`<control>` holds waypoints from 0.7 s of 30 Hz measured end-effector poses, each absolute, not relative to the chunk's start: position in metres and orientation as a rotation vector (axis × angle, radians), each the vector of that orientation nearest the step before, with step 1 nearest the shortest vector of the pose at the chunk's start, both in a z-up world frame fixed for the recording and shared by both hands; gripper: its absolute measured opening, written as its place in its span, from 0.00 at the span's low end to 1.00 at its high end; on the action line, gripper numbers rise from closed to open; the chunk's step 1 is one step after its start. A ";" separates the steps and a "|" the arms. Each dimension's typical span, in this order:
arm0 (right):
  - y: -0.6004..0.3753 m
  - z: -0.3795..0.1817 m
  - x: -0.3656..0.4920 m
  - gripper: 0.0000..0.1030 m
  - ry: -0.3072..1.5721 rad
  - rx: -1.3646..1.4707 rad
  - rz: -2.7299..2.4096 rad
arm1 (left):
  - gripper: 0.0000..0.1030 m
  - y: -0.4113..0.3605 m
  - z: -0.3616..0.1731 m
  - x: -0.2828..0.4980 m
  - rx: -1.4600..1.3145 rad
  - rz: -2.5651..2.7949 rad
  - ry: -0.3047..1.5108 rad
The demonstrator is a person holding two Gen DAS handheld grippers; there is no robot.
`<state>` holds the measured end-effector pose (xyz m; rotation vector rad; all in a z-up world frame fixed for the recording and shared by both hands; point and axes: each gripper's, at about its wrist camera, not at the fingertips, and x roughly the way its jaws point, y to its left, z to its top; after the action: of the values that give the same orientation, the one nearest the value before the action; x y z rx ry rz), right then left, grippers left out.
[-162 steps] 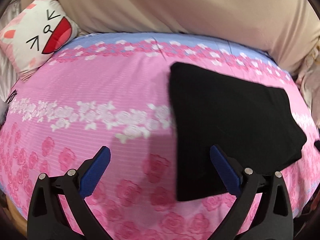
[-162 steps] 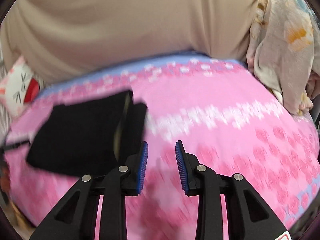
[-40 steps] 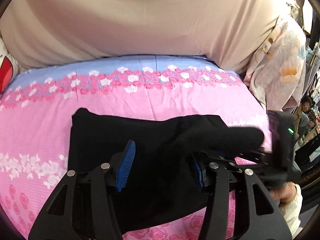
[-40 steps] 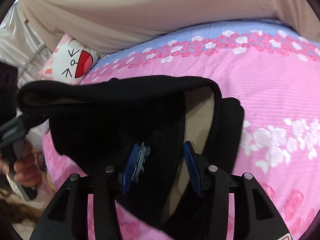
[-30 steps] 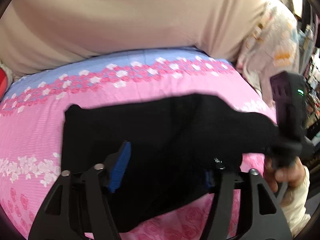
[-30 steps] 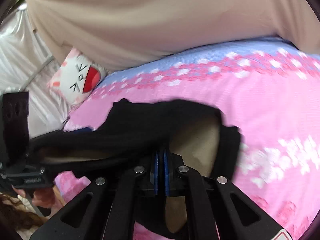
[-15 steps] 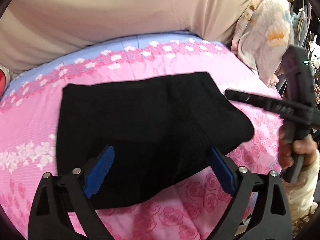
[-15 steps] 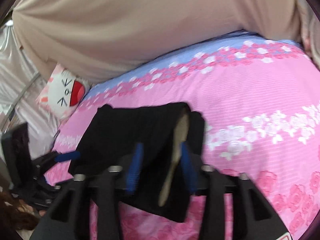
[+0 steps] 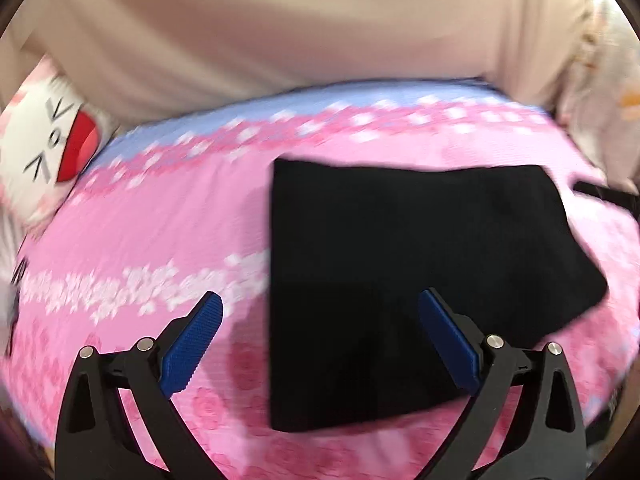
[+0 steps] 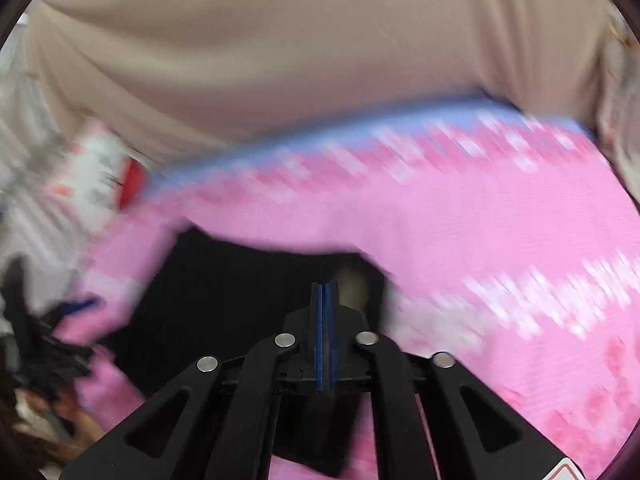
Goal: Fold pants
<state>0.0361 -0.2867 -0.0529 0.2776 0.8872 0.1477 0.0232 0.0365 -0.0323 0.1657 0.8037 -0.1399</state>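
The black pants lie folded flat in a rough square on the pink flowered bedsheet. My left gripper hovers over their near left edge. Its jaws are opening wide and its blue pads touch no cloth. In the blurred right wrist view the pants lie just under and beyond my right gripper. A beige patch of lining shows beside its tips. Its jaws are closing, the blue pads stand together, and no cloth shows between them.
A white cat-face pillow lies at the bed's far left. A beige cloth hangs behind the bed, and a floral fabric hangs at the right. The right gripper's black tip pokes in at the right edge.
Both grippers let go of the pants, which now lie folded flat. The left gripper opened wide and swung left. The right gripper opened, then shut again with nothing in it.
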 end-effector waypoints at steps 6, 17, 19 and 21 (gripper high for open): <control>-0.275 -0.062 0.016 0.60 0.875 0.399 0.272 | 0.96 0.048 -0.055 0.037 0.187 -0.063 0.829; -0.199 -0.040 0.083 0.12 0.818 0.162 0.369 | 0.96 0.059 -0.066 0.048 0.196 -0.008 0.789; -0.202 -0.040 0.088 0.15 0.820 0.137 0.353 | 0.96 0.065 -0.067 0.049 0.191 -0.005 0.784; -0.215 -0.067 0.105 0.26 0.935 0.086 0.252 | 0.96 0.068 -0.069 0.052 0.169 -0.023 0.791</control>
<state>0.1052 -0.2152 -0.0675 0.0856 0.9351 0.2516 0.0516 0.0684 -0.0686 0.1688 0.7908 -0.0235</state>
